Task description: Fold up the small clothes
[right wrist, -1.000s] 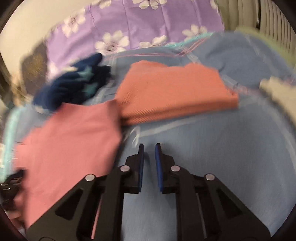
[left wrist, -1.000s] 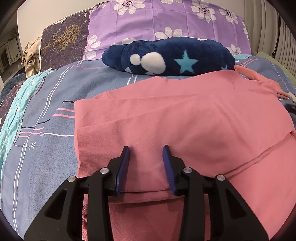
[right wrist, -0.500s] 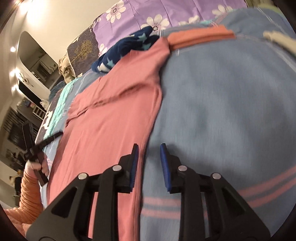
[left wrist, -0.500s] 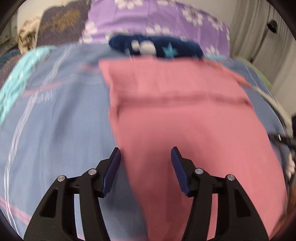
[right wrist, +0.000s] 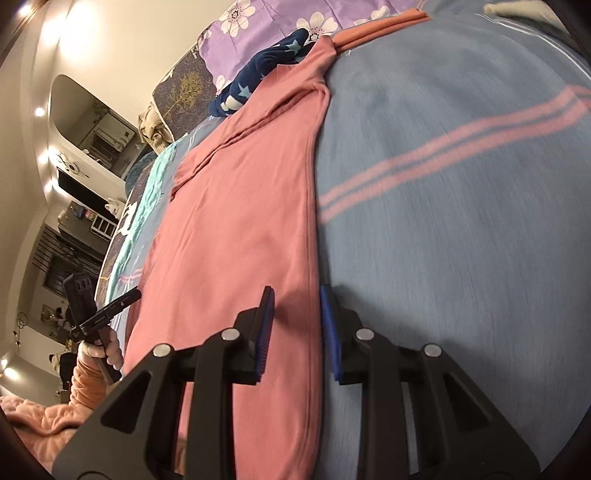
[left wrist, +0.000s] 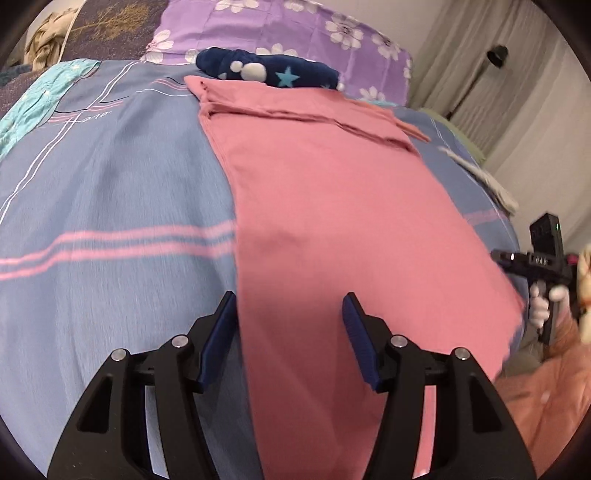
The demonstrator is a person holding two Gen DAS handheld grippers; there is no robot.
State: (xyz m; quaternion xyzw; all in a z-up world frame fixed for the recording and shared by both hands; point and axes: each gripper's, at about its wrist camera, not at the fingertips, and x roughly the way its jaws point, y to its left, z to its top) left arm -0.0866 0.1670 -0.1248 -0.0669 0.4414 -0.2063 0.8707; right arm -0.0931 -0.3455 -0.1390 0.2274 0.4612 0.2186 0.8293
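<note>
A pink garment lies flat and long on the blue bedspread, its far end folded over. My left gripper is open, its jaws astride the garment's near left edge. The garment also shows in the right wrist view. My right gripper is open, its jaws astride the garment's near right edge. Each gripper shows in the other's view, the right one and the left one. Neither holds cloth.
A navy star-print plush cloth lies at the garment's far end, before purple flowered pillows. A folded orange garment lies beyond. A pale cloth lies at the bed's right edge. A peach quilted sleeve is near right.
Both grippers have pulled back to the garment's near end. The left jaws have opened wider; the right jaws have opened from nearly closed. The garment now lies stretched out lengthwise.
</note>
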